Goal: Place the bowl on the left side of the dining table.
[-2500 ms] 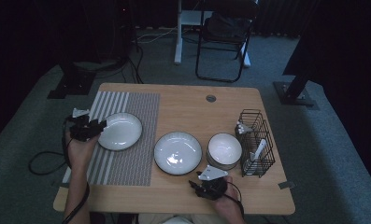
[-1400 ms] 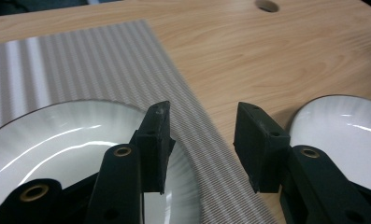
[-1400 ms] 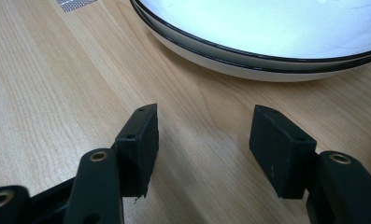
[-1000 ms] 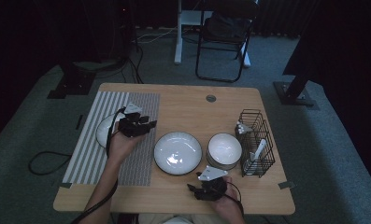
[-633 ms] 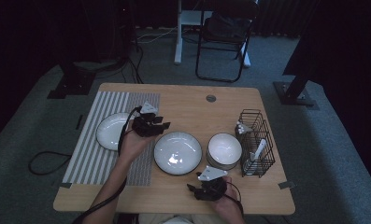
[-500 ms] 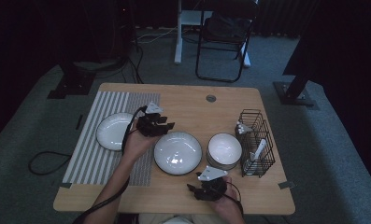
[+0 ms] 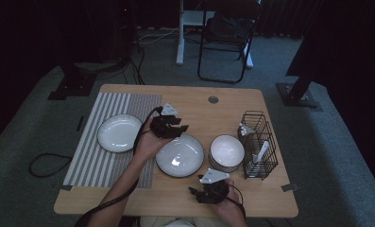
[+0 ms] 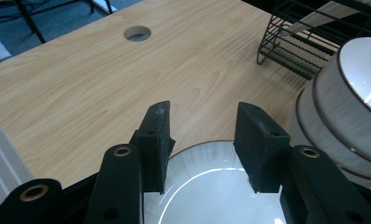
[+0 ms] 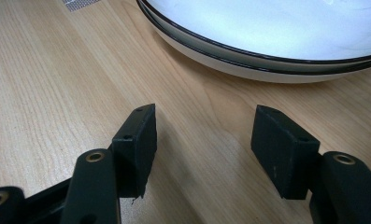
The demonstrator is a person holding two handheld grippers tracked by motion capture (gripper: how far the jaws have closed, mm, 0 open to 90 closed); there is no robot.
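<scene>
The middle plate [image 7: 180,155] lies flat on the bare wood of the table [image 7: 199,111], near its centre. The left gripper [image 7: 175,126] hovers over this plate's rim at about 11 o'clock. In the left gripper view [image 8: 201,133] its fingers [image 8: 156,135] stand spread, with the far edge of the plate [image 8: 211,186] below and between them; neither pad presses on the plate.

At 3 o'clock from the plate, just beside it, sits a stack of bowls [image 7: 227,152], and past that a black wire basket [image 7: 259,144] near the table's right edge. At 9 o'clock a second plate [image 7: 119,133] lies on a striped mat [image 7: 105,161] that covers the left part of the table.

At 5 o'clock from the middle plate, near the table's front edge, the right gripper [image 7: 197,193] rests low on the wood. In the right gripper view [image 9: 204,133] its fingers [image 9: 137,140] are spread and hold nothing, and the plate's rim [image 9: 267,51] lies a little ahead of them.
</scene>
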